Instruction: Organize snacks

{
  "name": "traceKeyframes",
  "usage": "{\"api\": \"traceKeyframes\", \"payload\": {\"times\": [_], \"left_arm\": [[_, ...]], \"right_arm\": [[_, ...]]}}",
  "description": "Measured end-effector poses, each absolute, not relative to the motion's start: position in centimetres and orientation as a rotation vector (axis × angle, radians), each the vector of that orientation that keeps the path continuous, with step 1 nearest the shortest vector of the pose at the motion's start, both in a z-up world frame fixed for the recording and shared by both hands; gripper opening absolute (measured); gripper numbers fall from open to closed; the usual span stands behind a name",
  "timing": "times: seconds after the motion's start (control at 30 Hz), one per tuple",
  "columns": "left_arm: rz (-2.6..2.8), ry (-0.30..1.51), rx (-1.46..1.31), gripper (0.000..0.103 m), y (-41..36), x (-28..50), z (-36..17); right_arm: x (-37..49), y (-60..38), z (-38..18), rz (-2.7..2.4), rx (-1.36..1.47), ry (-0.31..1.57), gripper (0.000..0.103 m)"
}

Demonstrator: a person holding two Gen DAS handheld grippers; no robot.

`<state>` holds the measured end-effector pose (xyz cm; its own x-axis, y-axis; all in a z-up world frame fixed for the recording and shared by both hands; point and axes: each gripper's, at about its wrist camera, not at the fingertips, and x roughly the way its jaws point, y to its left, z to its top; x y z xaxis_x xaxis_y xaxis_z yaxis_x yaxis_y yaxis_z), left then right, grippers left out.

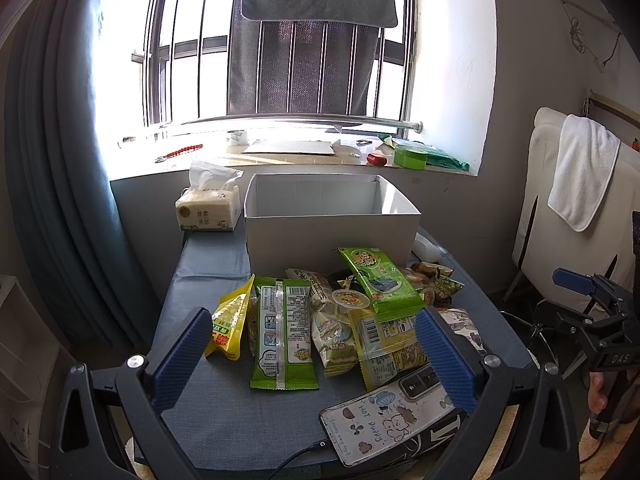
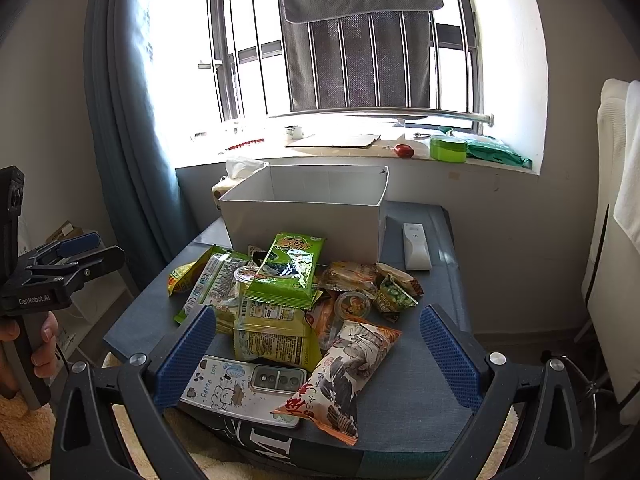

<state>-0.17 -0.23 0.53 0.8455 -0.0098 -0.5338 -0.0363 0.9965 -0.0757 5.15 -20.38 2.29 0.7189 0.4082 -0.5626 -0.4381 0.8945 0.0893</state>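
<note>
A pile of snack packets (image 1: 344, 312) lies on the blue-grey table (image 1: 208, 280) in front of an open white box (image 1: 332, 216), whose inside shows nothing. A long green packet (image 1: 285, 332) lies at the pile's left; a green seaweed packet (image 1: 378, 280) lies on top. In the right wrist view the pile (image 2: 280, 292) and the box (image 2: 304, 216) show too, with a white-and-orange packet (image 2: 344, 376) nearest. My left gripper (image 1: 314, 360) is open and empty, short of the pile. My right gripper (image 2: 316, 356) is open and empty above the table's near edge.
A phone in a cartoon case (image 1: 384, 416) lies at the table's near edge, cable plugged in. A tissue pack (image 1: 208, 208) stands left of the box. A white remote (image 2: 416, 246) lies right of the box. Curtain at left, windowsill clutter behind.
</note>
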Motion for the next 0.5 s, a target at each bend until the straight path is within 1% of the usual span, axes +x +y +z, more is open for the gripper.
{"api": "traceKeyframes", "payload": {"times": [0.23,0.5], "left_arm": [[0.012,0.568,-0.092,0.103,-0.1,-0.3,0.3],[0.003,0.589,-0.097,0.103,0.0,-0.1,-0.3]], "right_arm": [[6.4,-20.1,0.4,0.465,-0.048,0.675,0.103],[10.9,-19.4,-5.3,0.433,-0.025,0.863,0.103]]}}
